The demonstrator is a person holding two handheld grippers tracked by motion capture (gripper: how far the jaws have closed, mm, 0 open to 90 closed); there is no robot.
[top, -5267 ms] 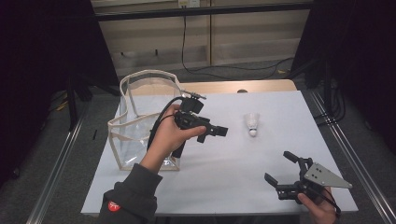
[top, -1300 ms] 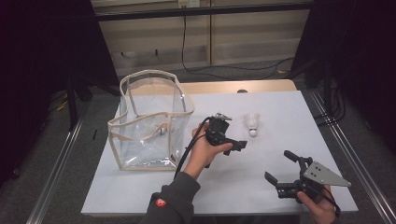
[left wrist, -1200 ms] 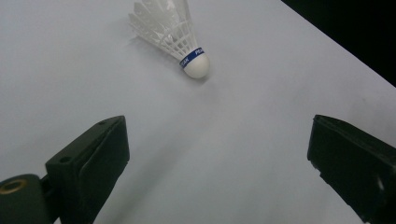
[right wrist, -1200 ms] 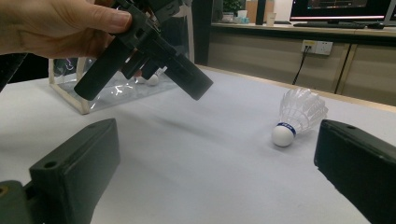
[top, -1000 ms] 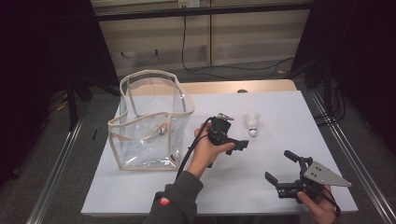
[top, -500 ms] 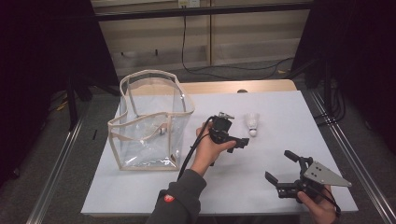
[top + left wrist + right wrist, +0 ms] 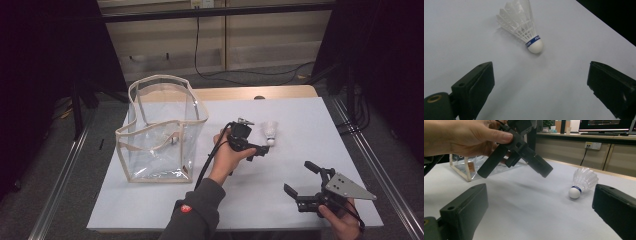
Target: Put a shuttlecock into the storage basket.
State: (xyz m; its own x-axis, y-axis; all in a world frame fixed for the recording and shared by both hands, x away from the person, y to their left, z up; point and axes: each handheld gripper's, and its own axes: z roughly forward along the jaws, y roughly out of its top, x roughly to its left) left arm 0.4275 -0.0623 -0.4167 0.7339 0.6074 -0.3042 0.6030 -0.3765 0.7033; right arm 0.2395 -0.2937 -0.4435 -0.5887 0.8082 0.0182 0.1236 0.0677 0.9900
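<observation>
**Left claw wide over the shuttlecock**

Our left gripper [image 7: 259, 149] hangs with its jaws spread wide and empty, pointed at the shuttlecock [image 7: 524, 30], which lies on its side on the white table [image 7: 165, 205], cork end toward us, just ahead of the jaw tips. We judge the step in hand to be the approach for a pick. To do it well, we should lower until the jaws straddle the cork and blue band, then close there rather than on the feathers, which would likely crush. Our right gripper [image 7: 306, 186] rests wide and empty, well apart near the table's front edge. Farther left stands the clear tote bag [image 7: 160, 135], upright; we see a small tag inside and cannot make out anything else.
</observation>
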